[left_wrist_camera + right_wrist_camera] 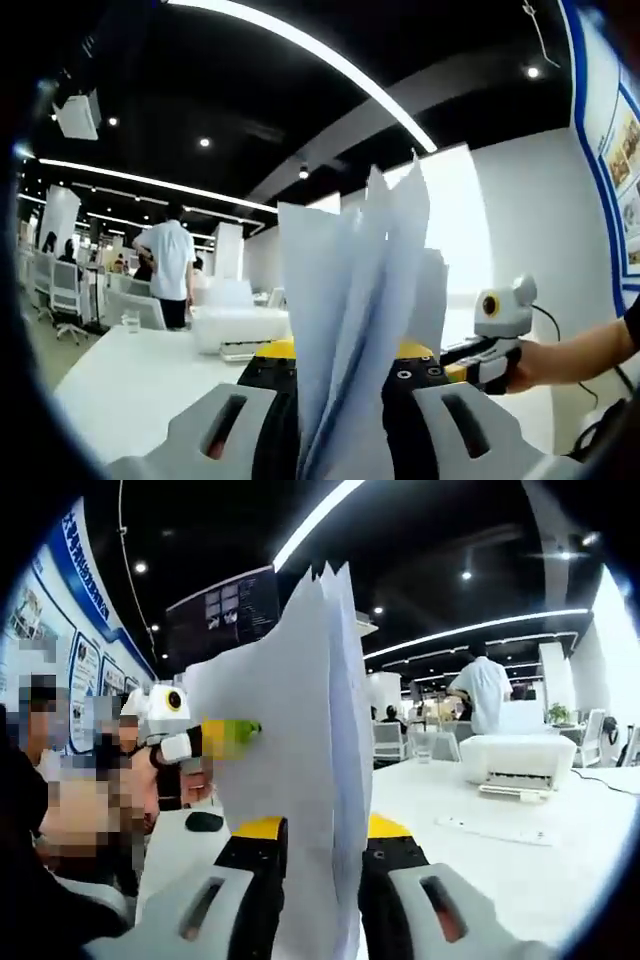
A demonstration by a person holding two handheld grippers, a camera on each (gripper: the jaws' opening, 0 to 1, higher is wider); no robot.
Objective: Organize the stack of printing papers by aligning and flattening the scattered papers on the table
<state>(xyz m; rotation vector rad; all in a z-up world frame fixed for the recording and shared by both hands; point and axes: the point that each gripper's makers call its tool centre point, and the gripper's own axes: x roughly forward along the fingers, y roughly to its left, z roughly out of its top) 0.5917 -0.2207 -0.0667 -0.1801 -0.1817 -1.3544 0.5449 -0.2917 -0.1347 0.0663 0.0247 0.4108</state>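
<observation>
A stack of white printing papers point(350, 320) stands upright above the table, its top edges fanned apart and uneven. My left gripper point(345, 352) is shut on the stack's lower edge, yellow pads on either side. In the right gripper view the same papers point(310, 740) rise between the jaws of my right gripper point(320, 828), which is also shut on them. A hand holds the right gripper point(495, 345) at the right of the left gripper view. The left gripper point(215, 735) comes in from the left, its tip against the sheets.
The white table point(130, 390) stretches ahead, with a white printer point(515, 760), a glass point(423, 745) and a flat white strip point(495, 830) on it. A small black object point(204, 821) lies at the left. A person in a white shirt point(172, 260) stands by office chairs point(60, 290).
</observation>
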